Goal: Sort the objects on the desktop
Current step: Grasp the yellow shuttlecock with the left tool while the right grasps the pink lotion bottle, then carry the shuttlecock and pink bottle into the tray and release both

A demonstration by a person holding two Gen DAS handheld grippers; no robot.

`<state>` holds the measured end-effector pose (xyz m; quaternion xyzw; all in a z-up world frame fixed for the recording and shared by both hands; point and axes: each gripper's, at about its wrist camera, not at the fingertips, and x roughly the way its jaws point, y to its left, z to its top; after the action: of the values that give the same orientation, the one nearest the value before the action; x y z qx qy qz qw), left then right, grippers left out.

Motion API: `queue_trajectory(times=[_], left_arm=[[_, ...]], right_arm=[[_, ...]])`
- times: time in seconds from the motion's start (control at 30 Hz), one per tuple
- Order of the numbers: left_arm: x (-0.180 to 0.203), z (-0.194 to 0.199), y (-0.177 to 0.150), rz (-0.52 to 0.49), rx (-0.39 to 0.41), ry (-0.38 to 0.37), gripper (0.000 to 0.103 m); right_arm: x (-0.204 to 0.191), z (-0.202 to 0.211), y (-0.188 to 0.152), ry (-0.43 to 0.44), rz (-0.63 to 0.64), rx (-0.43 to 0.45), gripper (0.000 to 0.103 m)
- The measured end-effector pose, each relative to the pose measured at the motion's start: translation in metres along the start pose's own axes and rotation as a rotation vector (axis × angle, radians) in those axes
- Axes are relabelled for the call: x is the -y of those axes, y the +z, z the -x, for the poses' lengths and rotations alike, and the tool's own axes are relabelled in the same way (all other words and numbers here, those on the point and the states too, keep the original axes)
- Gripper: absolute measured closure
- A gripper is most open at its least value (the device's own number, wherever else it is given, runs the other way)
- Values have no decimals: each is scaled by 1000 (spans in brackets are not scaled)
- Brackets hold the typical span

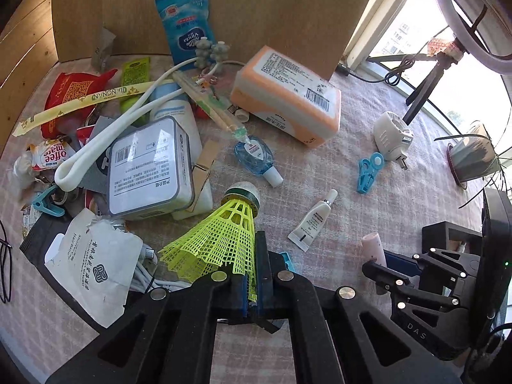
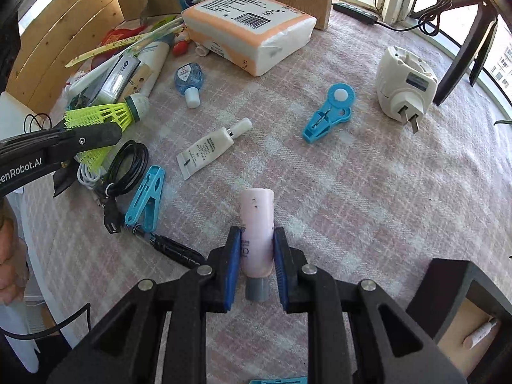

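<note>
My left gripper (image 1: 254, 265) is shut on the skirt of a yellow plastic shuttlecock (image 1: 220, 233), held above the pink checked tablecloth; it also shows in the right wrist view (image 2: 105, 116) at the left. My right gripper (image 2: 257, 256) is shut on a pink tube (image 2: 257, 220) with a grey cap, cap toward the camera. The pink tube also shows in the left wrist view (image 1: 373, 245) at the right, with the right gripper (image 1: 384, 265).
Loose on the cloth: a white tube (image 2: 208, 148), blue clips (image 2: 329, 112) (image 2: 145, 201), a blue sanitizer bottle (image 2: 188, 81), a white plug adapter (image 2: 404, 84), a tissue pack (image 2: 246, 25), black cable (image 2: 128, 166). A cluttered pile (image 1: 128, 147) lies left. A dark open box (image 2: 464, 316) stands at right.
</note>
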<state>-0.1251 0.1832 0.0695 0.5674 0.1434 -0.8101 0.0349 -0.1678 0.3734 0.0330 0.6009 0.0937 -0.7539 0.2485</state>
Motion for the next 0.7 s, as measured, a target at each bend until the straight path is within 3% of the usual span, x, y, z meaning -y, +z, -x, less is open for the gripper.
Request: queue_trajectory(times=[0.3, 0.7], left_arm=[[44, 24, -9, -95, 16, -65, 101], [171, 36, -31, -322, -7, -199, 101]], right_arm=[[26, 45, -17, 2, -95, 73, 83], [110, 116, -80, -88, -291, 149, 83]])
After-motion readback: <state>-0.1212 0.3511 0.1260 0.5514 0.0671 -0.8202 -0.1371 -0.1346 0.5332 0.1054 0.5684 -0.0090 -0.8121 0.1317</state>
